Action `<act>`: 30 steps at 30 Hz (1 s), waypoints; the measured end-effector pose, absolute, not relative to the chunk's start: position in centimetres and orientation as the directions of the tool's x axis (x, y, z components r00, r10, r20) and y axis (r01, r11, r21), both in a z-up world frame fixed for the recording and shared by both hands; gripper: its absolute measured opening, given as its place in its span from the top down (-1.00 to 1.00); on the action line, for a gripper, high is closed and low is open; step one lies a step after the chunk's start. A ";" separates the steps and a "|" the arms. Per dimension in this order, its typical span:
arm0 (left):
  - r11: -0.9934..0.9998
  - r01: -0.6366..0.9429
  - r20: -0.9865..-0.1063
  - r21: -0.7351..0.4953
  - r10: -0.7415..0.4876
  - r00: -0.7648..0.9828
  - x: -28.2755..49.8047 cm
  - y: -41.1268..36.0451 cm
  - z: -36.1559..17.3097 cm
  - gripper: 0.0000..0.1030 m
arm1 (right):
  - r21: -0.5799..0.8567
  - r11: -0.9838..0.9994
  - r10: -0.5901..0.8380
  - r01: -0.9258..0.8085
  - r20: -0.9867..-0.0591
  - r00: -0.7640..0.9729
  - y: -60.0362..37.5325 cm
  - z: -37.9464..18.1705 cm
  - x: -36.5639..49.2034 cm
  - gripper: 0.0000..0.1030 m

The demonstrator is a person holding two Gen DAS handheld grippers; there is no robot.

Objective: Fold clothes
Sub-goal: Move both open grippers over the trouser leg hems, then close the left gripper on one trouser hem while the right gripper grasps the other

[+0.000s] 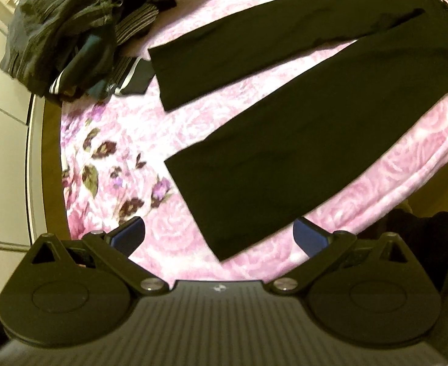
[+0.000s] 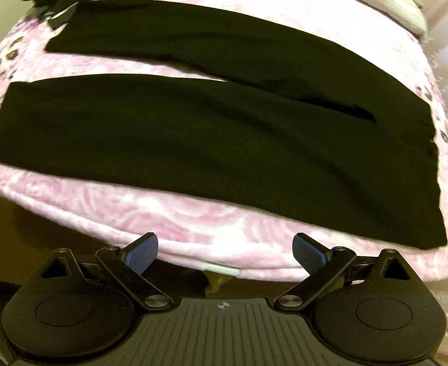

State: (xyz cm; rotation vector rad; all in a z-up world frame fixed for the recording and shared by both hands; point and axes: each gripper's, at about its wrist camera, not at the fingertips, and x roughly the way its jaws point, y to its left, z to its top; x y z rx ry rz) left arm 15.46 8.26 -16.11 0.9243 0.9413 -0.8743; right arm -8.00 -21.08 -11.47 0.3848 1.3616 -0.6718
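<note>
The left gripper (image 1: 219,238) has its blue-padded fingers (image 1: 129,235) spread wide, with nothing between them. Just ahead of the gap lies the hem of one leg of a pair of black trousers (image 1: 284,164), its corner reaching down toward the right-hand finger without touching it. The trousers lie flat on a pink floral blanket (image 1: 175,122) — one leg runs away up and to the right of the fingers, the other lies further out, roughly parallel, with a strip of blanket showing between the two. Beyond the far leg's hem, up and to the left of the fingers, sits a heap of dark clothes (image 1: 68,30), with white stripes showing on one piece; it lies right by that hem, though contact cannot be told. To the left of the fingers the blanket ends at a brown edge.

The right gripper (image 2: 225,251) also has its fingers (image 2: 309,251) held wide apart and empty. They hover off the near edge of the blanket, which folds down just ahead of them. Past that edge the nearer trouser leg stretches across the whole width in front of the fingers — the second leg lies beyond it, and the two join at the right, where the waist end sits ahead and right of the fingers. Far out to the left, the edge of the dark clothes heap shows by the far leg's hem.
</note>
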 end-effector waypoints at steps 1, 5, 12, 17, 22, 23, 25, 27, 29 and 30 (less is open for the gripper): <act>0.336 0.908 -0.920 0.249 -0.213 0.331 15.5 7.8 -16.0 -0.98 | -0.132 0.750 -0.220 0.648 -0.974 0.057 -21.4 -11.4 -8.5 -0.89; 0.279 0.931 -0.916 0.235 -0.258 0.308 15.9 5.5 -15.8 -0.97 | -0.170 0.725 -0.243 0.667 -0.970 0.018 -23.0 -10.7 -10.8 -0.89; 0.187 0.947 -0.886 0.261 -0.344 0.312 18.0 -1.5 -15.1 -0.97 | -0.255 0.651 -0.347 0.715 -0.938 -0.018 -28.5 -7.3 -15.9 -0.89; 0.168 0.926 -0.838 0.338 -0.394 0.377 19.1 -7.9 -14.4 -0.97 | -0.282 0.657 -0.393 0.699 -0.920 -0.002 -35.6 -6.4 -18.7 -0.89; 0.157 0.892 -0.809 0.423 -0.379 0.450 18.6 -13.8 -14.5 -0.97 | -0.289 0.730 -0.408 0.619 -0.911 0.055 -44.3 -7.5 -20.3 -0.89; 0.142 0.891 -0.810 0.431 -0.373 0.452 18.5 -14.6 -14.6 -0.97 | -0.286 0.750 -0.404 0.596 -0.912 0.072 -45.8 -7.9 -20.3 -0.89; 0.118 0.890 -0.819 0.440 -0.353 0.452 18.4 -16.2 -14.9 -0.97 | -0.278 0.789 -0.391 0.547 -0.915 0.100 -48.9 -8.6 -20.2 -0.89; 0.104 0.892 -0.827 0.441 -0.339 0.448 18.7 -17.6 -15.1 -0.97 | -0.271 0.824 -0.373 0.498 -0.920 0.118 -51.6 -9.3 -19.8 -0.89; 0.111 0.904 -0.844 0.414 -0.325 0.426 19.9 -18.6 -15.4 -0.96 | -0.276 0.851 -0.361 0.447 -0.926 0.113 -53.6 -10.2 -19.0 -0.89; 0.114 0.906 -0.850 0.407 -0.316 0.421 20.8 -19.2 -15.7 -0.95 | -0.278 0.860 -0.358 0.429 -0.927 0.115 -54.3 -10.4 -18.4 -0.89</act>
